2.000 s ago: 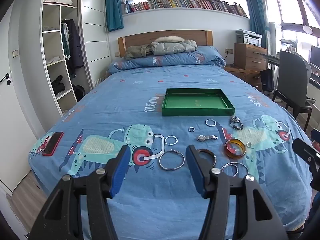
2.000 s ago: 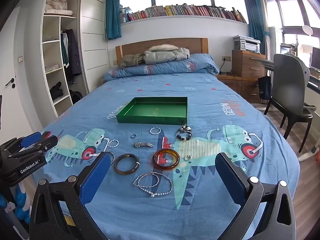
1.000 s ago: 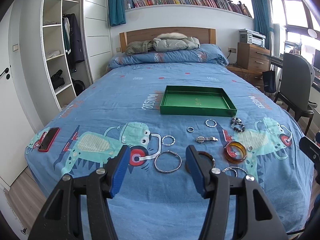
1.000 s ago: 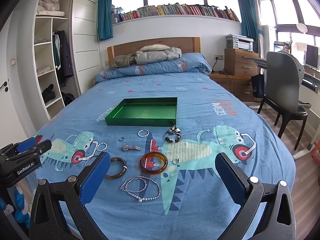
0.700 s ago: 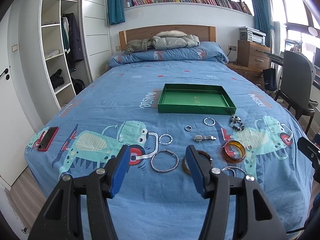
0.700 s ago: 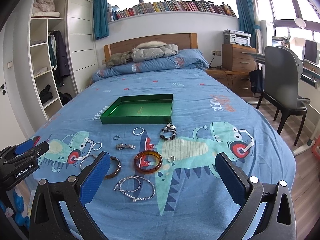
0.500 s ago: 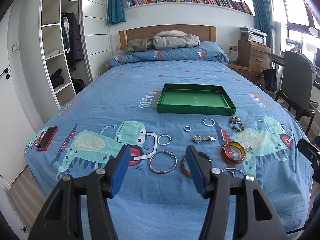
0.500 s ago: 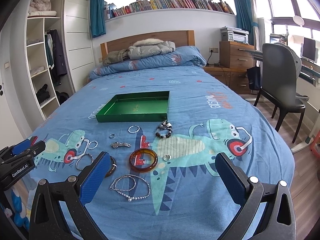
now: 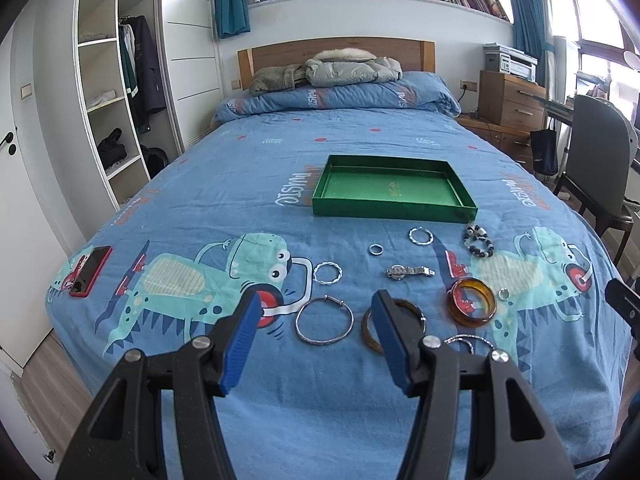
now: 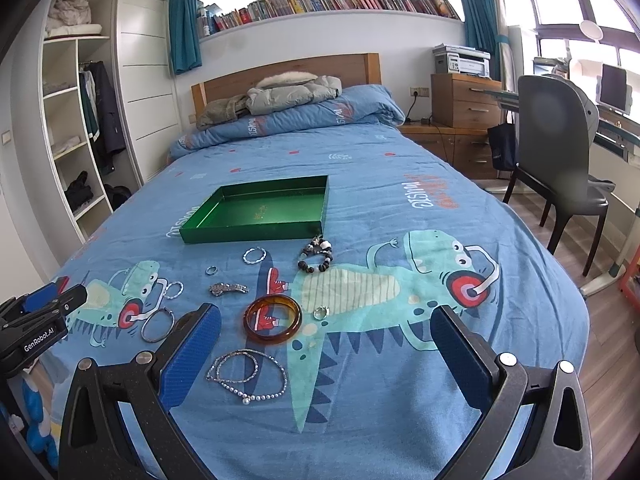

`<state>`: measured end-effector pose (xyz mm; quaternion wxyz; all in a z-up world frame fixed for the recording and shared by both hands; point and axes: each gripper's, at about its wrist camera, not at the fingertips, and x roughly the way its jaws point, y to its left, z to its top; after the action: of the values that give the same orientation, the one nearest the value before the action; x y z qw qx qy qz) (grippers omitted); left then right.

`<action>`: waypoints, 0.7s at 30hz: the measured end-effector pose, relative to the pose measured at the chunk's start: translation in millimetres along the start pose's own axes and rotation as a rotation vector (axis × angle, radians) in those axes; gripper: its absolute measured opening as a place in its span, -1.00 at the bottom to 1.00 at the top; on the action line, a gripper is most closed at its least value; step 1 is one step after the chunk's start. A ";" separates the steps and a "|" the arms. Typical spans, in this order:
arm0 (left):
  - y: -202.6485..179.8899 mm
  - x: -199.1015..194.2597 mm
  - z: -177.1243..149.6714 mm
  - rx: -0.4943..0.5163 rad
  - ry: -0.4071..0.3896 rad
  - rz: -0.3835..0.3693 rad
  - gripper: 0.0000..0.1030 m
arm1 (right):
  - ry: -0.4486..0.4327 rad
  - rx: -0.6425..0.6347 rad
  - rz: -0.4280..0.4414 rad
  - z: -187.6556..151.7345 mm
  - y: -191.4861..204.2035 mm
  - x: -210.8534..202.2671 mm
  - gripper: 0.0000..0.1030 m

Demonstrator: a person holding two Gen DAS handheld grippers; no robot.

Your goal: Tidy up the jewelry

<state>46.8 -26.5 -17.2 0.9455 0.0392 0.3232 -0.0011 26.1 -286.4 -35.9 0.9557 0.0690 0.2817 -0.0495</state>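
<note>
An empty green tray [image 9: 394,211] [image 10: 256,236] lies mid-bed. In front of it lie jewelry pieces: a large silver bangle [image 9: 324,321] [image 10: 157,325], a brown bangle [image 9: 370,330], an amber bangle [image 9: 472,307] [image 10: 273,320], a pearl necklace [image 10: 248,374], a beaded bracelet [image 9: 478,240] [image 10: 316,261], a watch [image 9: 409,271] [image 10: 228,289], and several small rings [image 9: 376,249]. My left gripper [image 9: 316,338] is open and empty above the bed's near edge, facing the silver and brown bangles. My right gripper [image 10: 326,348] is open wide and empty, above the necklace and the amber bangle.
A red phone [image 9: 90,266] lies at the bed's left edge. A folded quilt and jacket [image 9: 340,80] lie at the headboard. A wardrobe [image 9: 116,112] stands left. A chair [image 10: 560,160] and a wooden drawer unit [image 10: 464,100] stand right.
Both grippers have drawn back and risen slightly over the bed's foot, so the jewelry sits a little farther off. The right view has swung a little to the right. Both stay open; no jewelry has moved.
</note>
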 end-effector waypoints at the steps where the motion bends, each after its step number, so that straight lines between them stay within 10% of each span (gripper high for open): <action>1: 1.6 3.2 0.7 0.002 0.014 -0.004 0.08 | 0.001 0.002 0.005 0.0 -1.2 1.0 1.00; 12: 18.6 49.0 -15.5 -0.006 0.163 -0.043 0.08 | 0.101 0.001 0.112 -13.7 -6.9 33.2 0.93; 21: -0.8 94.2 -37.2 -0.029 0.321 -0.238 0.06 | 0.324 -0.070 0.262 -41.4 18.7 87.9 0.15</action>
<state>98.5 -22.4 -104.1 0.8754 -0.0131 0.4723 -0.1017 80.1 -266.2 -116.4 0.8979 0.0791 0.4220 0.0969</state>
